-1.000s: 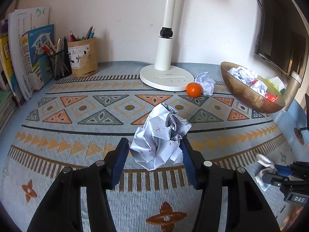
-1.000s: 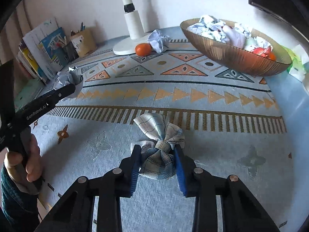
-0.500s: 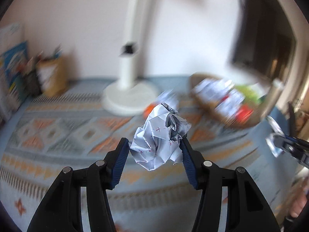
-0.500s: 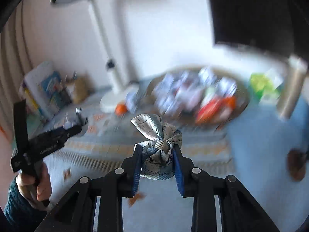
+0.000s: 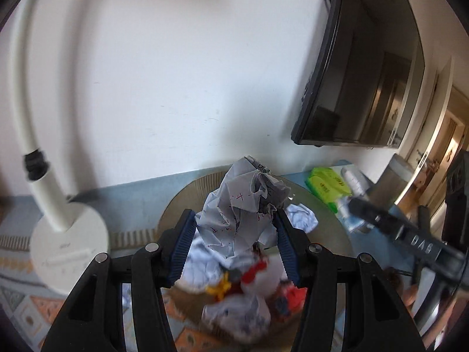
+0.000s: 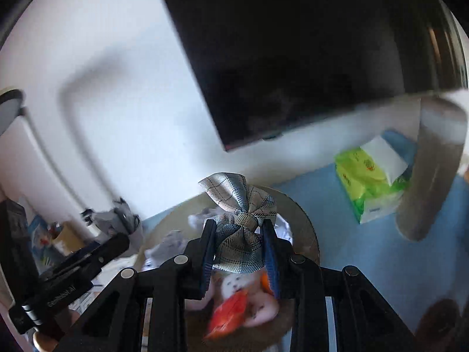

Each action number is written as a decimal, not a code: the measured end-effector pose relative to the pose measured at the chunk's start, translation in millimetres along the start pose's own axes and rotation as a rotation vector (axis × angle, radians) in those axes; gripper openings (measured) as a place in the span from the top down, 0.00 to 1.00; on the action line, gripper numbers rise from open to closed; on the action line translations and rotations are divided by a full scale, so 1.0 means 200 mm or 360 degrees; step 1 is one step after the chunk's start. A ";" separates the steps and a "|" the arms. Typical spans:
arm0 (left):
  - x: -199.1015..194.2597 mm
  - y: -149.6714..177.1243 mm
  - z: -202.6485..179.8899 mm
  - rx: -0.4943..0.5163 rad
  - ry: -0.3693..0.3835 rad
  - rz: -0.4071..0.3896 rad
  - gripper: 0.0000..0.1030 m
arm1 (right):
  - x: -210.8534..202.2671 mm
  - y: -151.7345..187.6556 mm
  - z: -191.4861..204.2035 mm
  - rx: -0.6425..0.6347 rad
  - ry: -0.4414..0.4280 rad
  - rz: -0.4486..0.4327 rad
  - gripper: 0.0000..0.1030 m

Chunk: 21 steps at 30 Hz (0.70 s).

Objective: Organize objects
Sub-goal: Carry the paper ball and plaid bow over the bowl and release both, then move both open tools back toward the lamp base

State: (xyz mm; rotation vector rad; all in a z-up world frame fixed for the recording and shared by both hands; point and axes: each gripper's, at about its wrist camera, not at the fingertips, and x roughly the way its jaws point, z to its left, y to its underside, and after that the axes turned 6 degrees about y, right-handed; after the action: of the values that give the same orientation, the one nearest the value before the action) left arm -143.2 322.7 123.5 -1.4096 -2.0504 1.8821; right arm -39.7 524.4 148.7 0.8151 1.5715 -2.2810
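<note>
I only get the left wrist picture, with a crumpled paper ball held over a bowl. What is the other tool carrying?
Observer: The right tool is shut on a plaid fabric bow.
Operator: Where is it holding that?
Observer: Above the same bowl; the bowl's contents show beneath the bow.
Operator: Anything in there I can't make out?
Observer: What looks like a white soft toy with a small face lies right under the bow, beside an orange packet.

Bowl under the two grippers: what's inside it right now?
The bowl holds crumpled white paper, plus blurred red, orange and yellow items. The held paper ball and plaid bow cover its middle; deeper contents can't be seen.
</note>
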 end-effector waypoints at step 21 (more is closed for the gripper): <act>-0.75 0.23 0.54 -0.0225 -0.0329 -0.0119 0.18 | -0.30 0.12 0.18 -0.0036 -0.0440 -0.0120 0.00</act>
State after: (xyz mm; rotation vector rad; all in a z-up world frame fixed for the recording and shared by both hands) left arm -88.0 141.1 137.0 -1.1884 -2.3363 1.9620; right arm 9.6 475.9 173.5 0.4181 1.5202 -2.3051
